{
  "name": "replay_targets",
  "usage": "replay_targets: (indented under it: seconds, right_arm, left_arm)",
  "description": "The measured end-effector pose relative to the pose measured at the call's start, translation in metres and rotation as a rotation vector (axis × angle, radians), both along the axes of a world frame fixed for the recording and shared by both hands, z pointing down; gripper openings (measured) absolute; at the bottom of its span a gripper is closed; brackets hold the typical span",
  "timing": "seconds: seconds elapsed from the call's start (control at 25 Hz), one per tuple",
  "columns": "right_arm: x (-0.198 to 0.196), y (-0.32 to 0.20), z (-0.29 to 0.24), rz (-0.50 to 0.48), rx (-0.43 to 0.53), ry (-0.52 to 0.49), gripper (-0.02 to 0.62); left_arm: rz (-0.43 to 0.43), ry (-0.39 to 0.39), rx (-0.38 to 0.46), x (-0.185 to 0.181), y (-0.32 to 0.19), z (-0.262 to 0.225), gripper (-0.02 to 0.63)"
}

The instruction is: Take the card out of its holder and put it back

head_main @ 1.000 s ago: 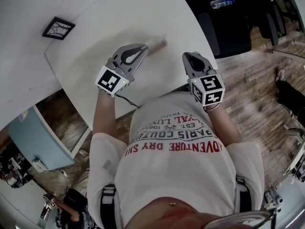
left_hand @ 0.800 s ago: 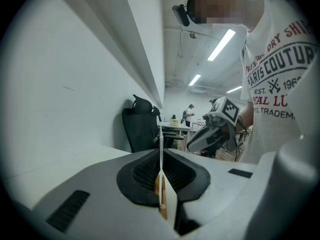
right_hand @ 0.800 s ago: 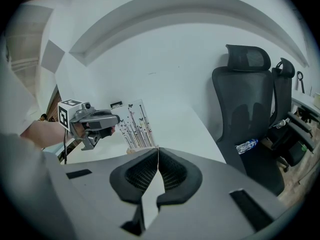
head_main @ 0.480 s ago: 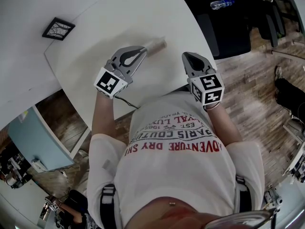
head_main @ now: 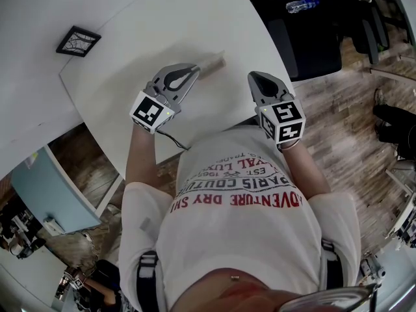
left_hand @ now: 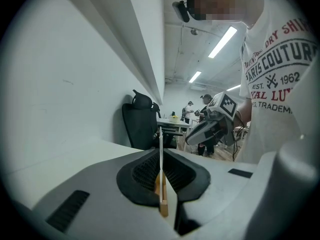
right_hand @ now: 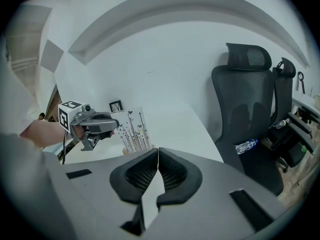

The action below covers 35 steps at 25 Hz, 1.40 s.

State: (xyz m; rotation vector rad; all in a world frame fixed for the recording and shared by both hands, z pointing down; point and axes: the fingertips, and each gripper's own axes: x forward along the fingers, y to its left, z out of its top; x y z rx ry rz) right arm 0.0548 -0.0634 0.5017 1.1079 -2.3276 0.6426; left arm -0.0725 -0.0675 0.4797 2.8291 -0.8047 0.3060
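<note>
Now the left gripper (head_main: 194, 72) is clamping the upright card (right_hand: 134, 129) edge-on; the right gripper (head_main: 255, 77), jaws together and empty, is hovering near, off to its right.

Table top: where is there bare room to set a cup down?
Bare: the white table top between the small black picture frame and the left tool. Crowded: the near edge, round the printed card and right tool.

a small black picture frame (head_main: 78, 40) lies on the white table (head_main: 149, 25), toward its far left. beside the table's right edge stands a black office chair (head_main: 312, 44), a clear water bottle (head_main: 303, 5) on its seat.
</note>
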Motion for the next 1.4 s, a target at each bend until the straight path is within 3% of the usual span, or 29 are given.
replay_targets:
  seconds: [0.84,1.4]
  right_arm:
    - [-0.002,0.001,0.005,-0.023,-0.016,0.029,0.026]
    - [-0.006,0.01,0.006,-0.011,-0.015,0.026,0.026]
  left_arm:
    - [0.044,-0.014,-0.066,0.001,0.002,0.035,0.035]
    - [0.054,-0.039,-0.065,-0.001,0.001,0.041,0.037]
